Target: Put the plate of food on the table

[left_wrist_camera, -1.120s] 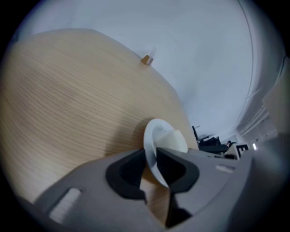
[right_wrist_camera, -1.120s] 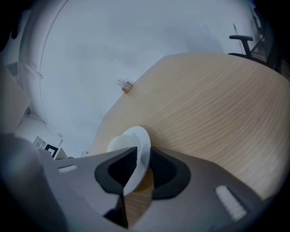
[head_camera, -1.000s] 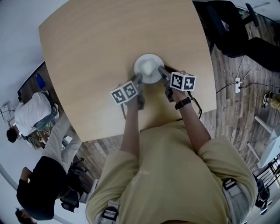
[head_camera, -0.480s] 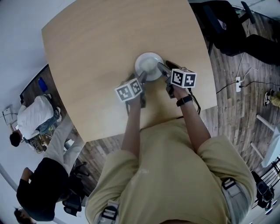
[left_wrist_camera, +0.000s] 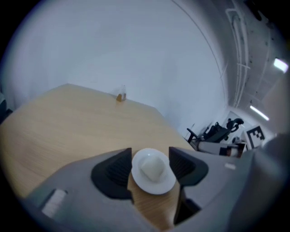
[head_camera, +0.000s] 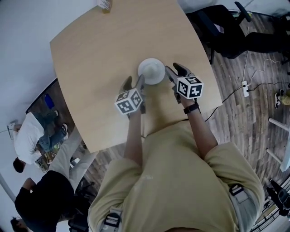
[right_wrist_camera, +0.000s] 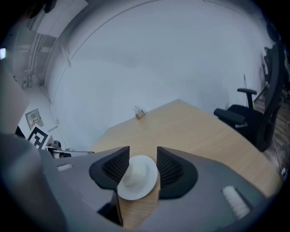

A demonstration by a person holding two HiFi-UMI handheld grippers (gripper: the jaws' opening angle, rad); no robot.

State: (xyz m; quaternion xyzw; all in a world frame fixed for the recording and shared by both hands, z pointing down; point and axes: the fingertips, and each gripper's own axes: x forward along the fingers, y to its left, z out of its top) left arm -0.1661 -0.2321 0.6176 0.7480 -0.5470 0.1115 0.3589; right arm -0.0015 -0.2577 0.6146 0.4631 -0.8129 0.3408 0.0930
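Note:
A white plate [head_camera: 151,71] with a pale mound of food rests on the light wooden table [head_camera: 99,54]. My left gripper [head_camera: 134,82] hangs just near-left of it, jaws wide apart and off the rim. My right gripper [head_camera: 176,70] is just right of the plate, apart from it; its jaws are closing a little with nothing pressed between them. In the left gripper view the plate [left_wrist_camera: 153,171] shows ahead between the dark pads [left_wrist_camera: 118,170], untouched. The right gripper view frames the plate [right_wrist_camera: 136,176] the same way, beyond its pads [right_wrist_camera: 168,168].
A small bottle-like object [head_camera: 104,4] stands at the table's far edge. A black office chair [head_camera: 222,22] is at the right of the table. People [head_camera: 31,131] sit on the floor at the left. A power strip [head_camera: 246,88] lies on the wood floor.
Both grippers let go of the plate's rim, opened and drew back a little towards me. The plate stays on the table.

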